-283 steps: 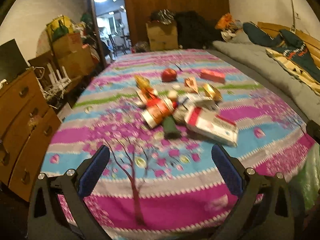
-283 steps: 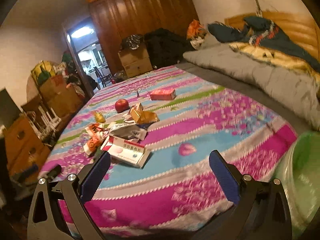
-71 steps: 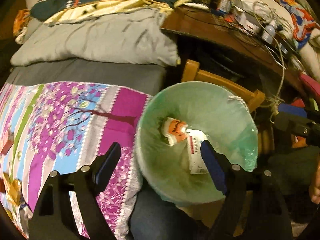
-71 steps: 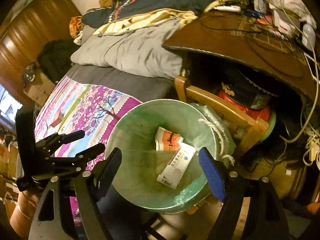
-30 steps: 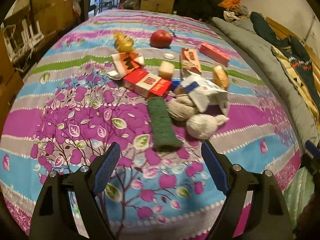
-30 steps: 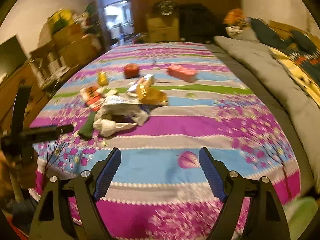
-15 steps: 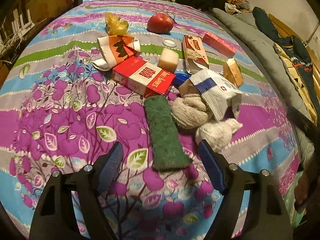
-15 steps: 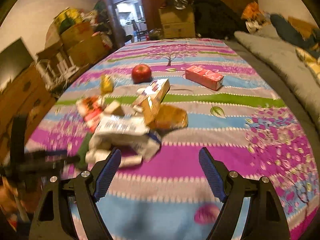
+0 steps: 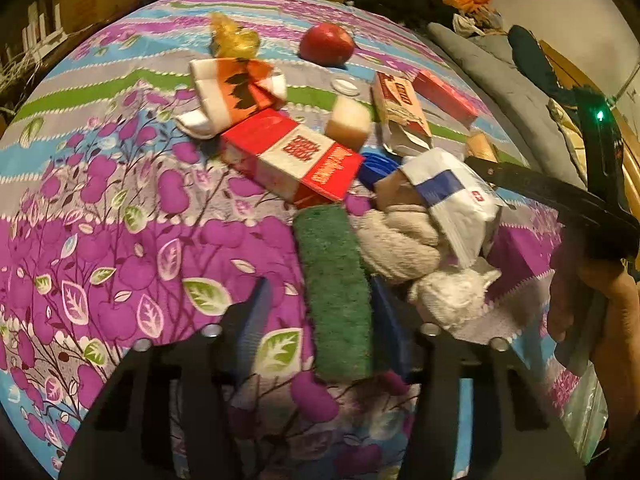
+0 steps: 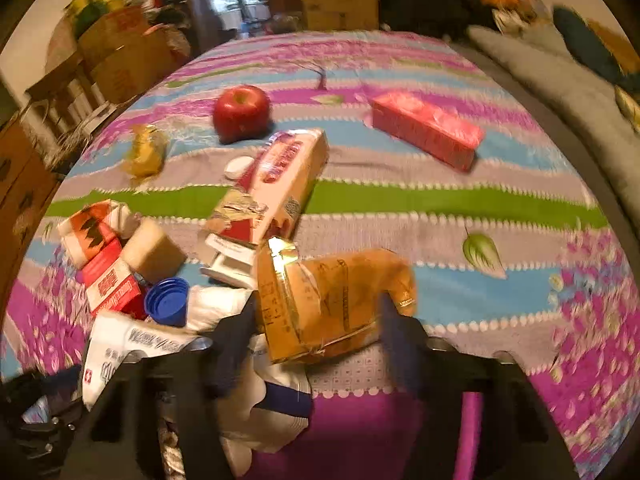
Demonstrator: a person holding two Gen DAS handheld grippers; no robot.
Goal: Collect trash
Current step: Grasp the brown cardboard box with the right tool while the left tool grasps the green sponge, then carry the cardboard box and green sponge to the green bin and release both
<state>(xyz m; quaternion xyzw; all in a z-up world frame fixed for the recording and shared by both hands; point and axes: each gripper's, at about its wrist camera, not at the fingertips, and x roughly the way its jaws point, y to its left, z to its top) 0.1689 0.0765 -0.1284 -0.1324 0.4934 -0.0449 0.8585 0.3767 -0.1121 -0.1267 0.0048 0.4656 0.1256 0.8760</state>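
Observation:
Trash lies in a heap on the flowered bedspread. My left gripper is open, its blue fingers on either side of a green scouring pad. Beyond it lie a red-and-white carton, grey rags and a white-and-blue plastic bag. My right gripper is open, its fingers on either side of a crumpled orange-brown wrapper. The right gripper also shows at the right of the left wrist view.
An orange paper cup, a yellow wrapper, a red apple, a pink box, a torn milk carton, a sponge block and a blue cap lie around. Grey bedding is on the right.
Both grippers came back from the green bag to the heap and moved down. The left now straddles the green pad, the right straddles the orange-brown wrapper, and both have narrowed.

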